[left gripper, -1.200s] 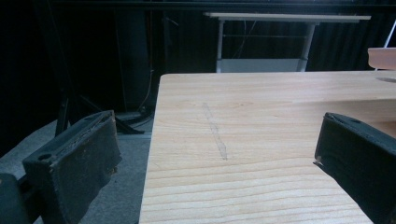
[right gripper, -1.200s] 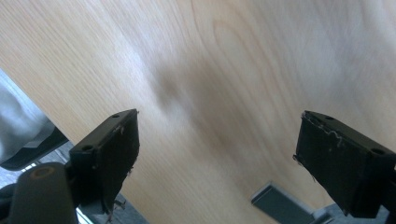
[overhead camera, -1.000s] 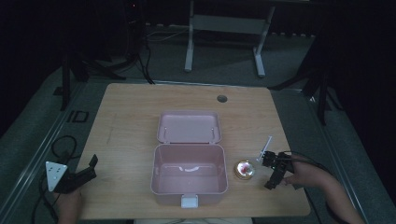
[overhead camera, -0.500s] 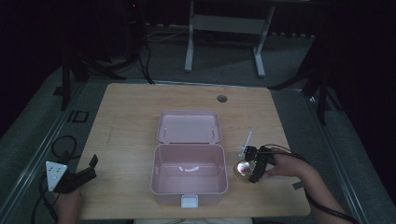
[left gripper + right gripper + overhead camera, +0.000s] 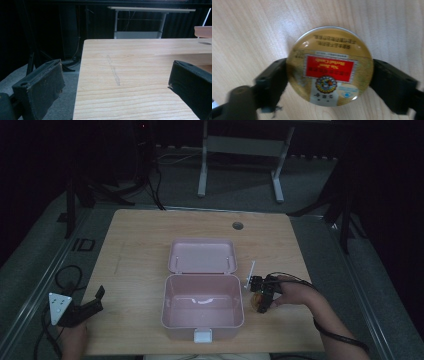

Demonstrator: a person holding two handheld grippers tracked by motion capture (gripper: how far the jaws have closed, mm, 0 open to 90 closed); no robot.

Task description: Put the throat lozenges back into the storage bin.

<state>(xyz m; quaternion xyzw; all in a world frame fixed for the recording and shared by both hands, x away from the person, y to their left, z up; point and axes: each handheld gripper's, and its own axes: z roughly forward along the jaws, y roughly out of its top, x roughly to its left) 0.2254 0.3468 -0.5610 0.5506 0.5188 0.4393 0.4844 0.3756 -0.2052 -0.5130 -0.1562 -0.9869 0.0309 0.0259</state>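
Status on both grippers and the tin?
Right gripper straddles round tin, jaws at its sides. Left gripper open, idle. Pink box open beside tin; nothing between them.

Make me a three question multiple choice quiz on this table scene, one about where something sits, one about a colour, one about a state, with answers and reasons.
1. Where does the round gold tin with the red label lie?
A. inside the pink box
B. on the wooden table right of the pink box
C. on the floor

2. What colour is the open plastic lunch box?
A. pink
B. blue
C. green

3. How does the right gripper stand to the tin?
A. far off at the table edge
B. lifted high above it
C. jaws at either side of it

Answers: 1 B, the right gripper view shows wood grain of the table all round the tin. 2 A, base and lid are pale pink in the high view. 3 C, a black jaw flanks the tin on each side; a firm grip cannot be told.
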